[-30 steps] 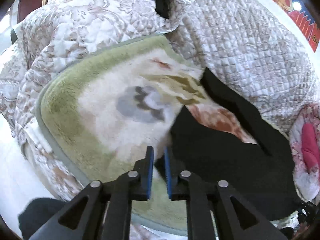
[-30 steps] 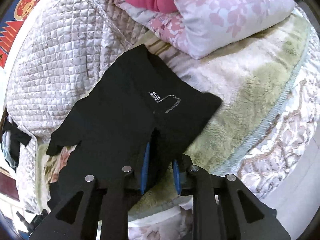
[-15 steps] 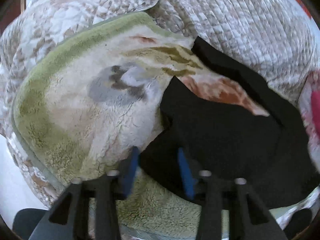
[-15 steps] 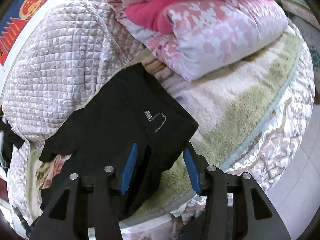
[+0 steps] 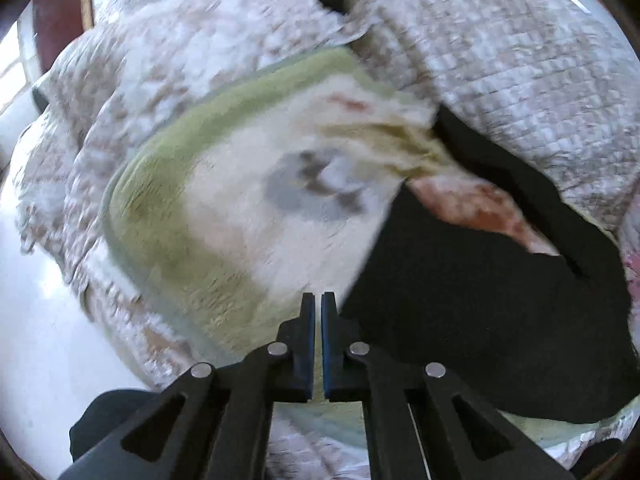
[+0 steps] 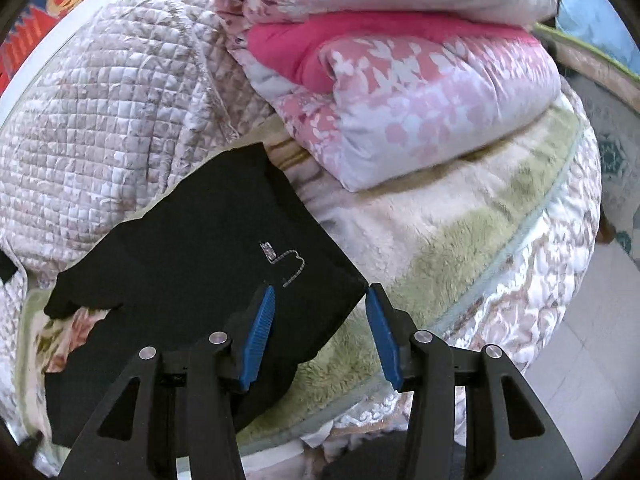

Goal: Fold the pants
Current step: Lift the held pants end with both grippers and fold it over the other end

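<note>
R tongs [image 6: 318, 304] wide apart, blue pads either side of the pants' [image 6: 192, 248] near right corner, holding nothing; that corner sits between the pads, contact can't tell. L tongs [image 5: 318, 312] nearly closed, only a thin slit between pads, nothing in them, tips over the fleece blanket [image 5: 224, 216] just beside the pants' [image 5: 480, 320] left edge. Pants: black, lying flat on the green-bordered fleece blanket [image 6: 460, 248] near its front edge, small white stitched logo facing up in R wrist view. One leg runs toward the blanket's back edge, up against the quilted cover [image 6: 100, 128]. Stack of folded pink floral quilts [image 6: 420, 92] on the blanket's right back part, near the pants, not touching. L view blurred.
</note>
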The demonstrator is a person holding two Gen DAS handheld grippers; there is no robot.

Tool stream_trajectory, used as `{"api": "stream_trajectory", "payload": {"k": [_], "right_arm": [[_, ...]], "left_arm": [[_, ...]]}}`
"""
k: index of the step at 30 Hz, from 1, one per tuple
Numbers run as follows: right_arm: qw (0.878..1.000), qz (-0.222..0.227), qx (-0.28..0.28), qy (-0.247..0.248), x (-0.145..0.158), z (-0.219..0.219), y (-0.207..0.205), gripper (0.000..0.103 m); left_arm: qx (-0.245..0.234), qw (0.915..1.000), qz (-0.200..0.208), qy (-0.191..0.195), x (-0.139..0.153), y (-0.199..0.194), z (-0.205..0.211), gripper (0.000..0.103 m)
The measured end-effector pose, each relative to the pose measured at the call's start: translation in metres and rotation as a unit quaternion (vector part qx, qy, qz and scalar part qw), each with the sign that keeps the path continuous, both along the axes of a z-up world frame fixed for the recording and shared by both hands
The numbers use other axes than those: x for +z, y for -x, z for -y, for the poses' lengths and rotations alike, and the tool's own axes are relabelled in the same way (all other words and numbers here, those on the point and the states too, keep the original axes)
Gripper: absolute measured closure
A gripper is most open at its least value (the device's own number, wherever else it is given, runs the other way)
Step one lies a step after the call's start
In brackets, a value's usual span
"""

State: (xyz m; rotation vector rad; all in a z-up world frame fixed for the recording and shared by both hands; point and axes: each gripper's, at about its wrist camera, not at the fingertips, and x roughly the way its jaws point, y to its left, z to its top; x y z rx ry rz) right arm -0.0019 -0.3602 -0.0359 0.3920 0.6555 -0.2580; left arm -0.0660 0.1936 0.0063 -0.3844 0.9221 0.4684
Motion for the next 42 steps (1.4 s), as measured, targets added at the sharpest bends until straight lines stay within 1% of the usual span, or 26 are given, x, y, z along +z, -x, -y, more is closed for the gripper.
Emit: {"api": "stream_trajectory", "payload": {"k": [2, 4, 6, 9, 12, 13, 14, 15, 16, 17, 19, 20, 21, 23, 25, 26, 28, 30, 34, 35, 37, 39, 41, 42], "right_arm": [[0.999, 0.011, 0.003, 0.032, 0.007, -0.008, -0.001, 0.055], [0.998, 0.020, -0.002, 0.060, 0.013, -0.013, -0.001, 0.056], [0.997, 0.028, -0.001, 0.078, 0.018, -0.015, -0.002, 0.061], [0.996, 0.023, 0.015, 0.086, 0.018, -0.015, -0.006, 0.062], [0.995, -0.013, 0.067, 0.072, 0.005, -0.018, -0.022, 0.062], [0.993, -0.036, 0.082, 0.072, -0.002, -0.019, -0.030, 0.062], [0.990, -0.076, 0.094, 0.072, -0.016, -0.019, -0.041, 0.062], [0.989, -0.094, 0.093, 0.058, -0.023, -0.015, -0.046, 0.062], [0.989, -0.113, 0.090, 0.030, -0.030, -0.007, -0.052, 0.062], [0.990, -0.109, 0.087, 0.024, -0.028, -0.003, -0.052, 0.062], [0.991, -0.095, 0.083, 0.042, -0.021, -0.005, -0.048, 0.062], [0.991, -0.081, 0.090, 0.048, -0.016, -0.007, -0.045, 0.062], [0.991, -0.072, 0.098, 0.050, -0.012, -0.012, -0.043, 0.062], [0.990, -0.057, 0.118, 0.055, -0.005, -0.022, -0.042, 0.062], [0.986, -0.047, 0.147, 0.057, 0.000, -0.033, -0.045, 0.062], [0.984, -0.047, 0.163, 0.057, 0.000, -0.041, -0.048, 0.062], [0.980, -0.050, 0.183, 0.063, -0.003, -0.056, -0.055, 0.062], [0.975, -0.054, 0.206, 0.065, -0.009, -0.068, -0.063, 0.062], [0.967, -0.076, 0.229, 0.083, -0.025, -0.086, -0.079, 0.062], [0.966, -0.097, 0.226, 0.085, -0.035, -0.086, -0.085, 0.062], [0.965, -0.110, 0.223, 0.081, -0.042, -0.086, -0.090, 0.062], [0.966, -0.098, 0.226, 0.081, -0.038, -0.086, -0.087, 0.062], [0.966, -0.085, 0.234, 0.075, -0.034, -0.088, -0.085, 0.062], [0.965, -0.081, 0.237, 0.071, -0.032, -0.089, -0.082, 0.062]], "left_arm": [[-0.032, 0.9991, 0.024, 0.011, 0.012, -0.010, 0.013, 0.098], [-0.068, 0.9969, 0.036, 0.014, 0.018, -0.023, 0.030, 0.096], [-0.103, 0.9937, 0.036, 0.028, 0.018, -0.037, 0.046, 0.093], [-0.130, 0.9908, 0.020, 0.034, 0.007, -0.050, 0.062, 0.088], [-0.126, 0.9915, -0.013, 0.032, -0.014, -0.057, 0.062, 0.087], [-0.118, 0.9921, -0.026, 0.033, -0.022, -0.057, 0.060, 0.087], [-0.111, 0.9927, -0.038, 0.031, -0.027, -0.056, 0.057, 0.087], [-0.105, 0.9933, -0.037, 0.030, -0.031, -0.053, 0.053, 0.087], [-0.102, 0.9938, -0.033, 0.030, -0.030, -0.050, 0.050, 0.086], [-0.095, 0.9944, -0.039, 0.025, -0.029, -0.049, 0.046, 0.087], [-0.084, 0.9953, -0.037, 0.031, -0.027, -0.044, 0.037, 0.087], [-0.079, 0.9956, -0.035, 0.036, -0.024, -0.041, 0.031, 0.087], [-0.076, 0.9960, -0.034, 0.032, -0.022, -0.039, 0.028, 0.086], [-0.072, 0.9968, -0.030, 0.019, -0.015, -0.037, 0.025, 0.083], [-0.082, 0.9962, -0.016, 0.023, -0.008, -0.043, 0.024, 0.076], [-0.090, 0.9956, -0.009, 0.023, -0.005, -0.047, 0.027, 0.074], [-0.108, 0.9940, -0.002, 0.018, -0.002, -0.058, 0.034, 0.068], [-0.134, 0.9907, -0.001, 0.023, -0.004, -0.072, 0.043, 0.066], [-0.167, 0.9854, -0.015, 0.030, -0.016, -0.097, 0.060, 0.065], [-0.172, 0.9844, -0.025, 0.029, -0.023, -0.102, 0.064, 0.066], [-0.174, 0.9831, -0.048, 0.030, -0.033, -0.108, 0.069, 0.066], [-0.174, 0.9833, -0.046, 0.024, -0.029, -0.105, 0.074, 0.066], [-0.180, 0.9825, -0.035, 0.034, -0.019, -0.103, 0.078, 0.065], [-0.182, 0.9823, -0.030, 0.029, -0.014, -0.102, 0.081, 0.064]]}}
